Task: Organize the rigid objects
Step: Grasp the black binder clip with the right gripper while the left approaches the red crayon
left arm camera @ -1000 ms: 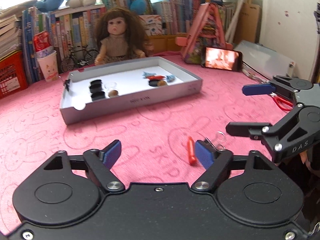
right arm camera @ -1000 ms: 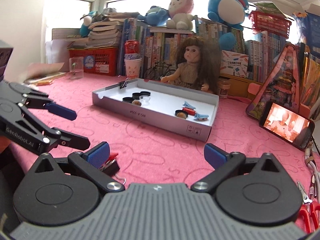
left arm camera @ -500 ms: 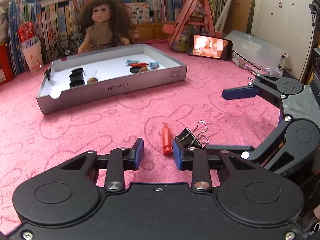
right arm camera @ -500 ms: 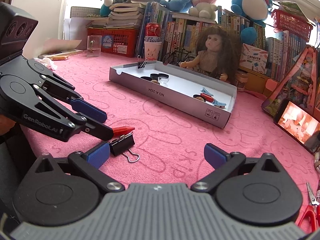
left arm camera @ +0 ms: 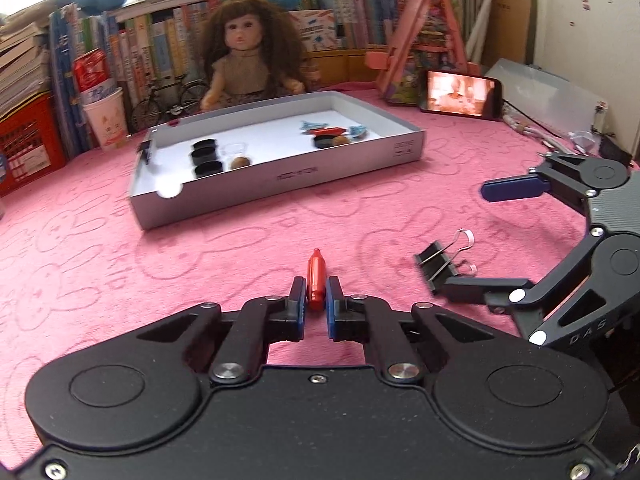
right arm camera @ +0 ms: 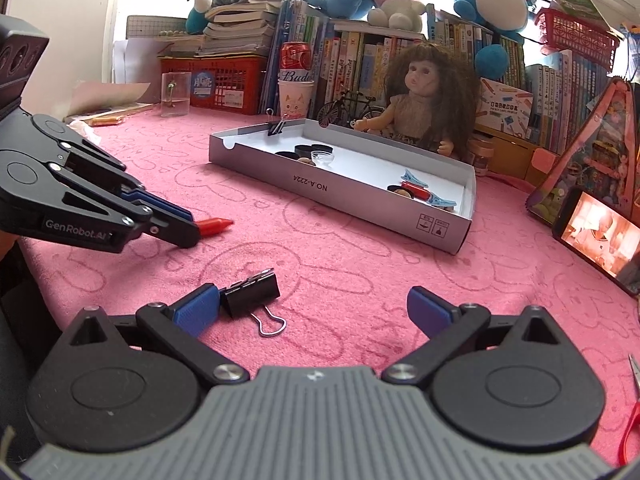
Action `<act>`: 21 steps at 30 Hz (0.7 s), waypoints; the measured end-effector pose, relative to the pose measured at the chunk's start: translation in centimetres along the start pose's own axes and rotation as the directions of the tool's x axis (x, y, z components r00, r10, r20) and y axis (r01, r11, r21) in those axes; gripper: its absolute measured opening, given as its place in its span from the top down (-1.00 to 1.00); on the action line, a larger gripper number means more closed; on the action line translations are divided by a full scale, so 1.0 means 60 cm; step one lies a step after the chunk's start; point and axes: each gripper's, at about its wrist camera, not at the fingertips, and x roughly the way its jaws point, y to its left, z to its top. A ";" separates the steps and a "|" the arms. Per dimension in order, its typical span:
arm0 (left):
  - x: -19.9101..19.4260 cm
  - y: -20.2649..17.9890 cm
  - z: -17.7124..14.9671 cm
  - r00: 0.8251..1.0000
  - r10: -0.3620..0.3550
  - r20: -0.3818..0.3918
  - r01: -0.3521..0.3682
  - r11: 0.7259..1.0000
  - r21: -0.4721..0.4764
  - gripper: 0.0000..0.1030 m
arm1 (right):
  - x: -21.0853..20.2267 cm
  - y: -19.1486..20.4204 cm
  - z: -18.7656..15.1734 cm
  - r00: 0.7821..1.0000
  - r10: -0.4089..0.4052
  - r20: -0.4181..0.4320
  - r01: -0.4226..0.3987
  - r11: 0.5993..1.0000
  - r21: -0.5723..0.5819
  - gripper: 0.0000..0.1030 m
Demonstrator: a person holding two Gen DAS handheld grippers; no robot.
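Note:
My left gripper [left arm camera: 316,296] is shut on a small red crayon-shaped piece [left arm camera: 316,276] that lies on the pink cloth; it also shows in the right wrist view [right arm camera: 214,226], sticking out of the left gripper [right arm camera: 188,228]. My right gripper [right arm camera: 312,308] is open, its left pad [right arm camera: 198,310] touching a black binder clip [right arm camera: 252,292]. In the left wrist view the clip [left arm camera: 438,262] sits at the tip of the right gripper's lower finger [left arm camera: 480,292]. A grey cardboard tray [left arm camera: 280,178] holds black caps, clips and small pieces.
A doll [left arm camera: 248,60], paper cup [left arm camera: 106,120], toy bicycle [left arm camera: 168,100] and bookshelf stand behind the tray. A phone [left arm camera: 460,96] leans at the right. Red-handled scissors [right arm camera: 628,432] lie at the far right. A binder clip [right arm camera: 276,124] is on the tray's far rim.
My left gripper has moved onto the red piece and shut on it. The right gripper has advanced, so its left pad now touches the black binder clip.

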 end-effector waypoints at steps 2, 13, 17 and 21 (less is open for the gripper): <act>-0.002 0.010 -0.002 1.000 0.014 -0.001 -0.014 1.000 -0.006 0.79 | 0.002 -0.003 0.000 1.000 -0.011 -0.001 0.011 1.000 0.011 -1.00; -0.006 0.029 -0.011 0.998 0.068 0.014 -0.068 0.998 -0.015 0.52 | 0.016 -0.015 0.009 0.999 0.003 -0.041 -0.002 1.000 0.022 -0.89; -0.005 0.036 -0.011 0.995 0.100 0.015 -0.099 0.995 -0.026 0.45 | 0.020 -0.009 0.016 0.998 0.048 -0.046 -0.048 0.999 0.008 -0.72; -0.005 0.047 -0.011 0.994 0.108 0.010 -0.107 0.993 -0.050 0.42 | 0.021 0.000 0.022 0.992 0.113 -0.049 -0.114 0.993 -0.009 -0.36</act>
